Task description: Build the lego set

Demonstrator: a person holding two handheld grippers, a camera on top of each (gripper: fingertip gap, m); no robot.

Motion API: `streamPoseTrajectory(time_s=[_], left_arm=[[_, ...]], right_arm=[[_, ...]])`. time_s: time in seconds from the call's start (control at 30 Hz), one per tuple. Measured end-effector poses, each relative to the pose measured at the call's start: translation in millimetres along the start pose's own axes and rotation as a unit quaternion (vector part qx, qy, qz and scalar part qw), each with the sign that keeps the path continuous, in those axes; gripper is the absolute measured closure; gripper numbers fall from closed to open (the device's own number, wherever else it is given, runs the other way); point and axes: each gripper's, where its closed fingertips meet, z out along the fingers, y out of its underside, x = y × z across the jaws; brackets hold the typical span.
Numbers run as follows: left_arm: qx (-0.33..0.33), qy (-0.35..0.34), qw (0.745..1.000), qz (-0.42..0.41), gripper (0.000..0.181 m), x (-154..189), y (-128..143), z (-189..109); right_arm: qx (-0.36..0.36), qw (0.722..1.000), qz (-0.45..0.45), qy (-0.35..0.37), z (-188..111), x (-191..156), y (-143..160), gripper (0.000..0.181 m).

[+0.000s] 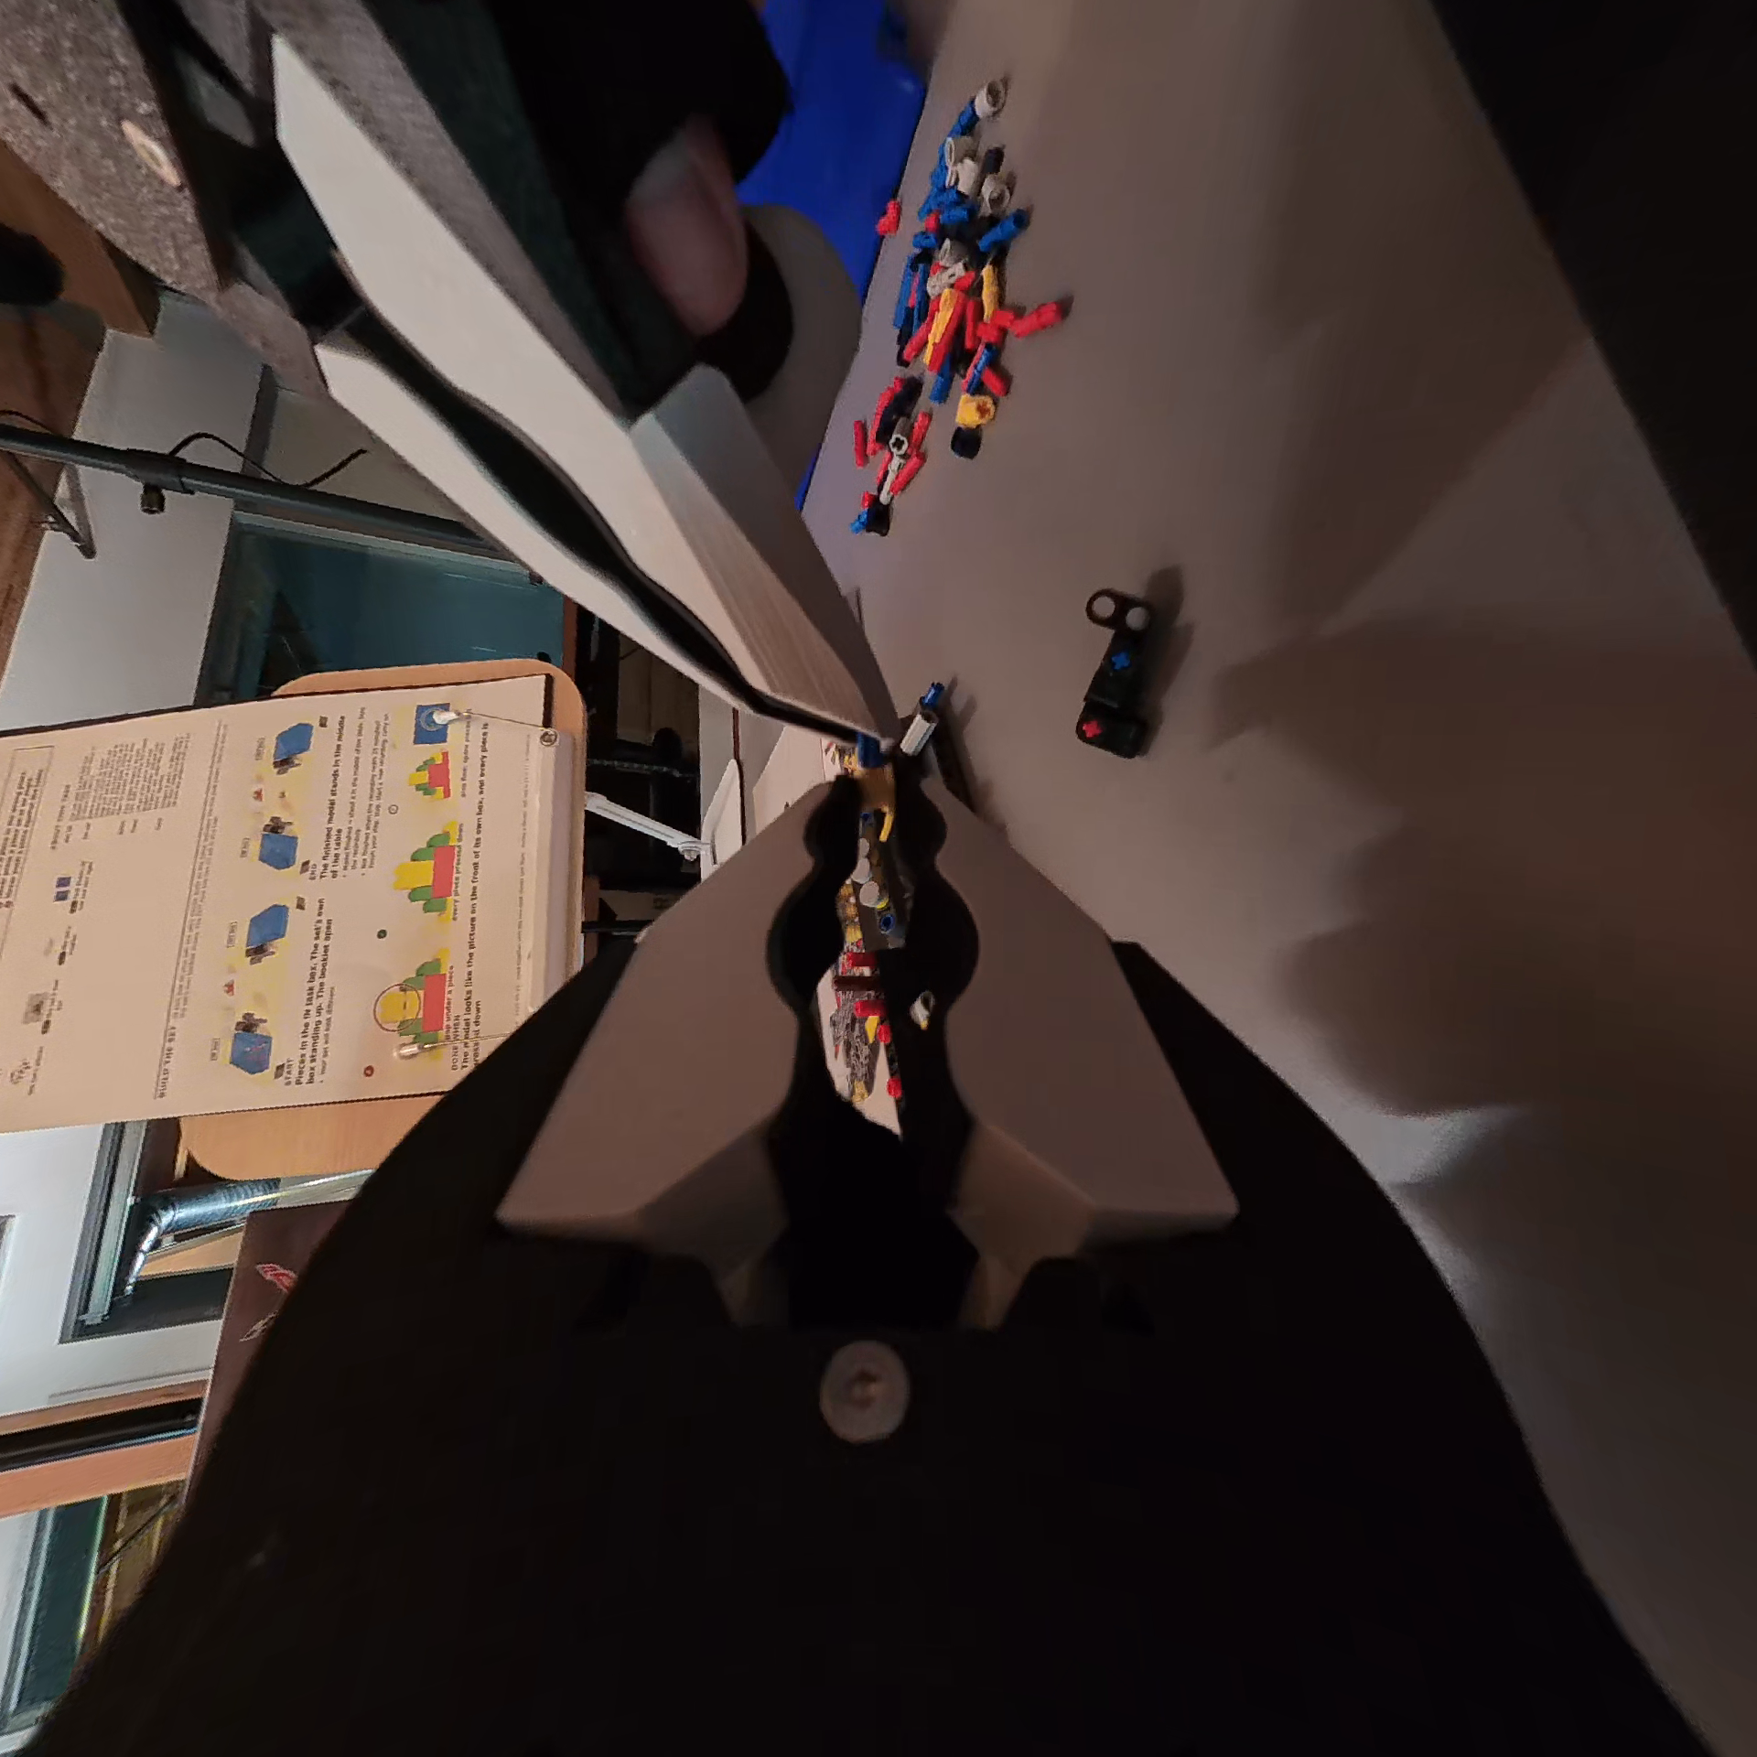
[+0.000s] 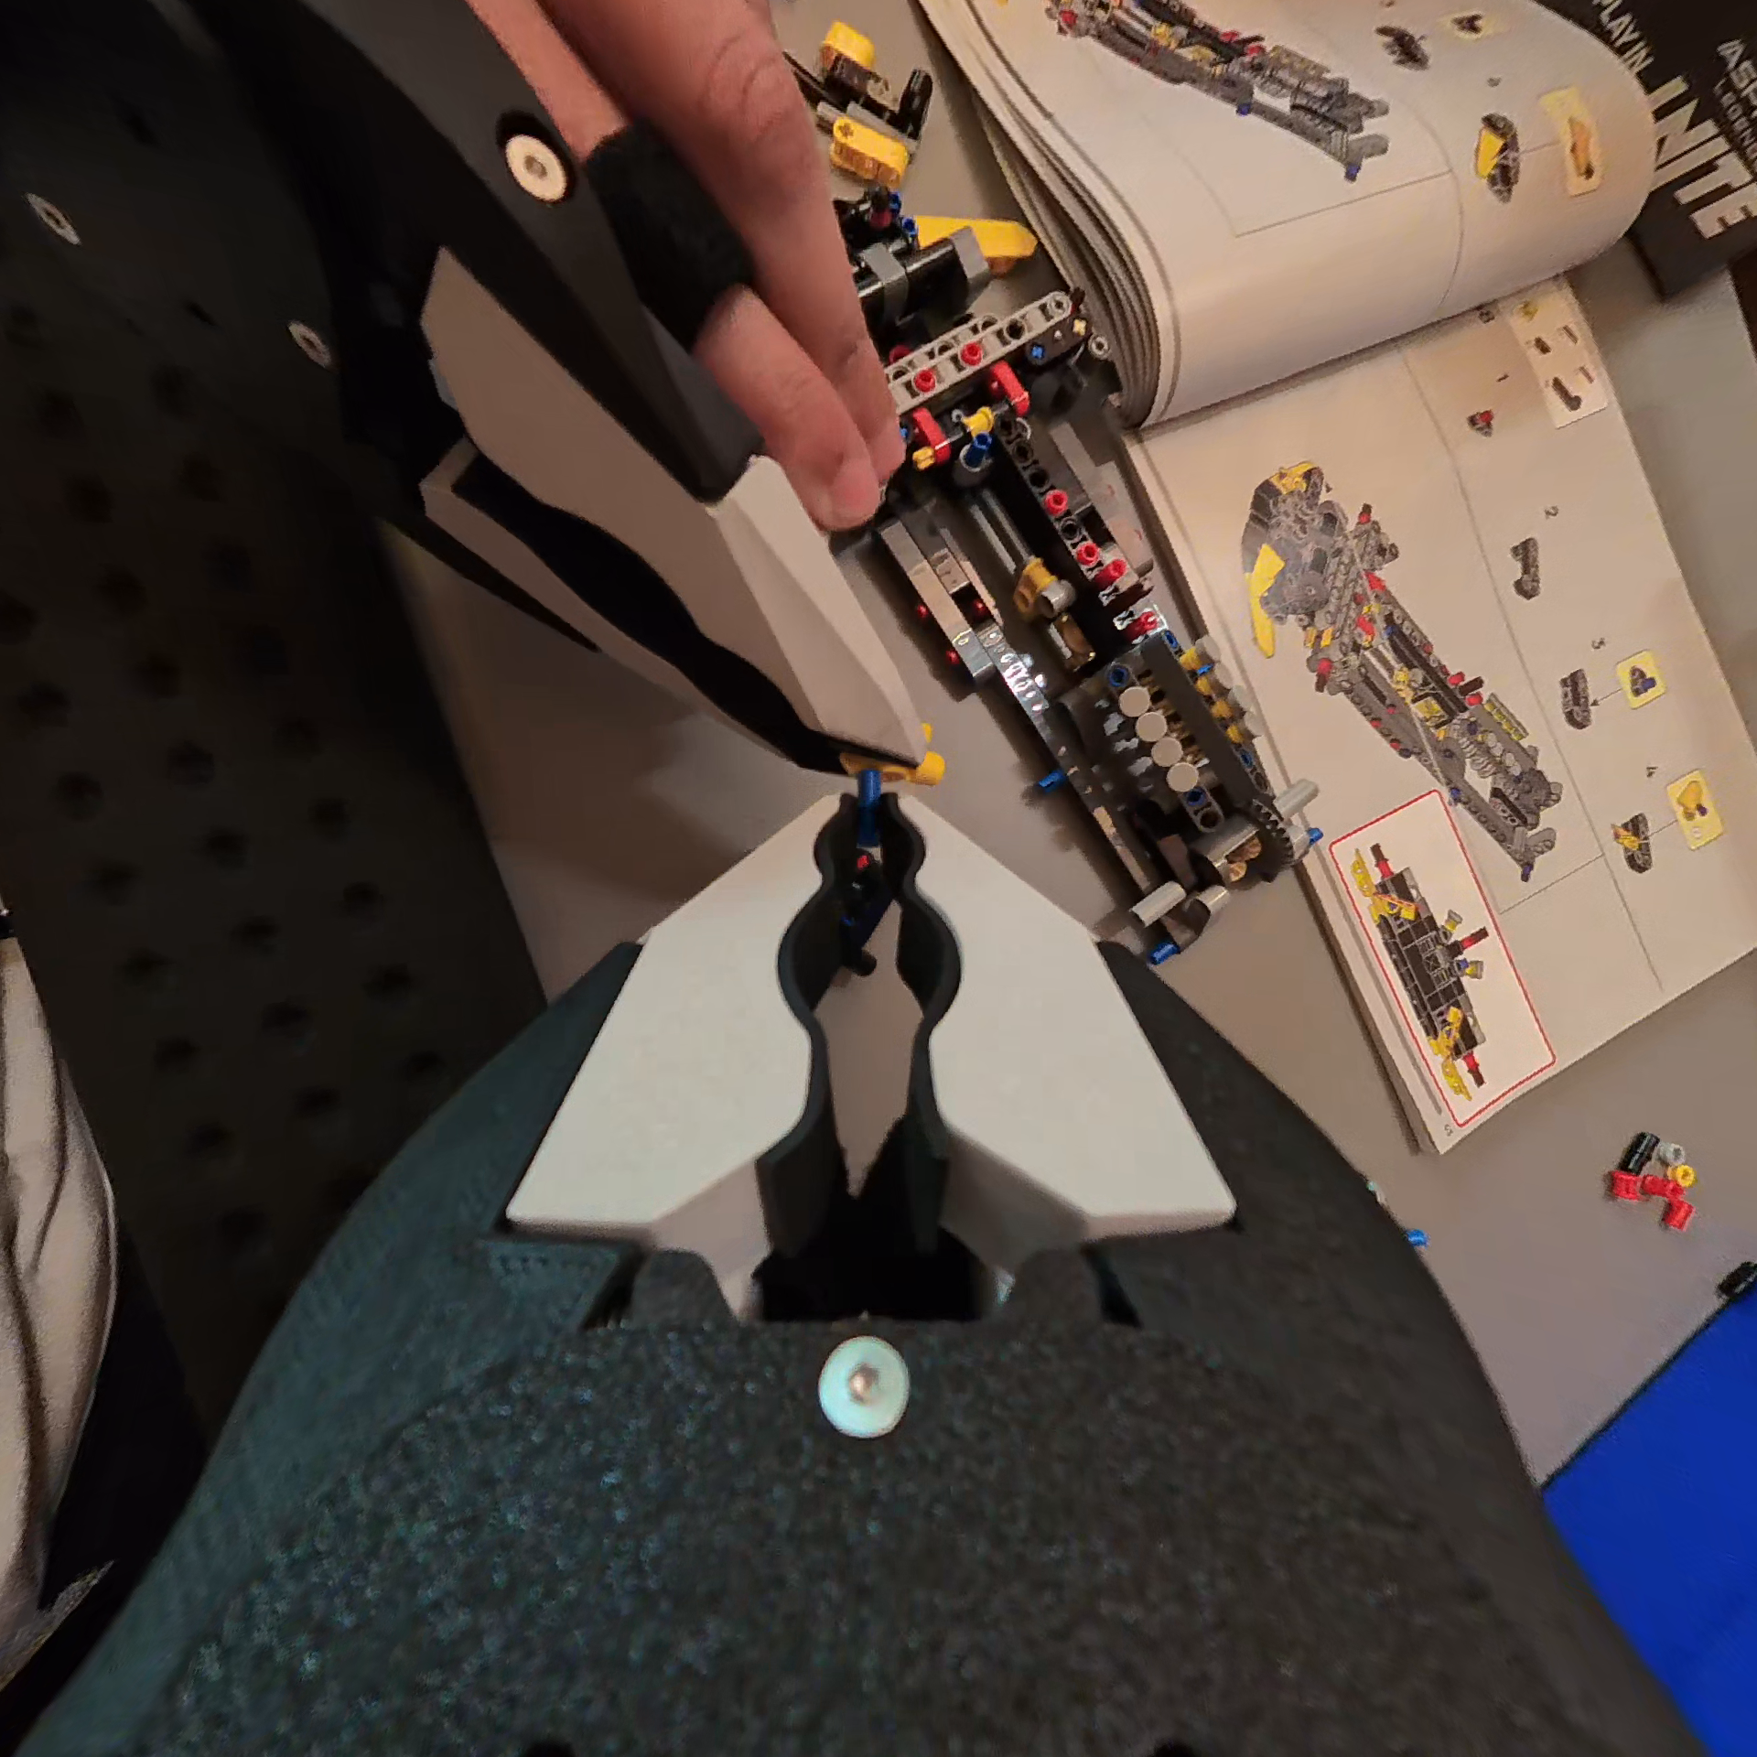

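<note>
My right gripper (image 2: 870, 808) is pinching a small blue pin (image 2: 869, 794), its jaws clamped together on the shaft so that only the tip is poking out in front. My left gripper (image 2: 898, 751) is meeting it tip to tip, its jaws closed on a small yellow connector (image 2: 922, 765), and the pin's end is sitting right at that connector. In the left wrist view the left gripper (image 1: 870, 794) is showing the yellow piece (image 1: 877, 794) at its tips, with the other gripper's blue pin (image 1: 867, 746) touching it from above. I judge that I am joining these two small parts in the air, pushing the pin into the connector's hole; the next move is asking for the pin to line up squarely with the hole and for steady pressure along its axis, since a slight tilt could make either piece slip. A person's hand (image 2: 761, 285) is gripping the left tool. Just beyond lies the half-built model (image 2: 1074, 608), long and grey-black with red and yellow details, resting on the grey tabletop (image 2: 608, 761) beside the open instruction booklet (image 2: 1426, 666). A loose pile of red, blue and yellow parts (image 1: 960, 285) is lying farther off, with a black beam piece (image 1: 1117, 675) nearer. A printed sheet on a wooden board (image 1: 285, 894) is standing past the tabletop's edge in a dim room.
</note>
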Motion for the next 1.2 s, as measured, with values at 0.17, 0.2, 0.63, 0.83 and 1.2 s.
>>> streamPoseTrajectory(time_s=[0.17,0.2,0.63,0.83,1.2], left_arm=[[0.0,-0.002,1.0,0.016,0.176,1.9,-1.7,0.5],[-0.002,-0.004,1.0,0.021,0.176,2.1,-1.5,0.7],[-0.03,-0.009,0.997,0.066,0.175,7.0,3.6,3.4],[-0.035,-0.01,0.996,0.08,0.176,9.0,4.5,4.1],[-0.012,0.003,1.0,-0.02,0.175,6.9,0.4,5.3]], right_arm=[[-0.019,1.0,-0.003,-0.003,1.5,2.5,4.1,0.178],[-0.024,1.0,-0.007,-0.006,2.6,1.6,5.3,0.178],[-0.039,0.999,-0.001,-0.004,7.9,3.8,5.9,0.179],[-0.042,0.999,-0.006,-0.006,9.7,3.4,6.7,0.179],[0.032,0.997,0.048,-0.045,2.7,5.1,-0.1,0.179]])
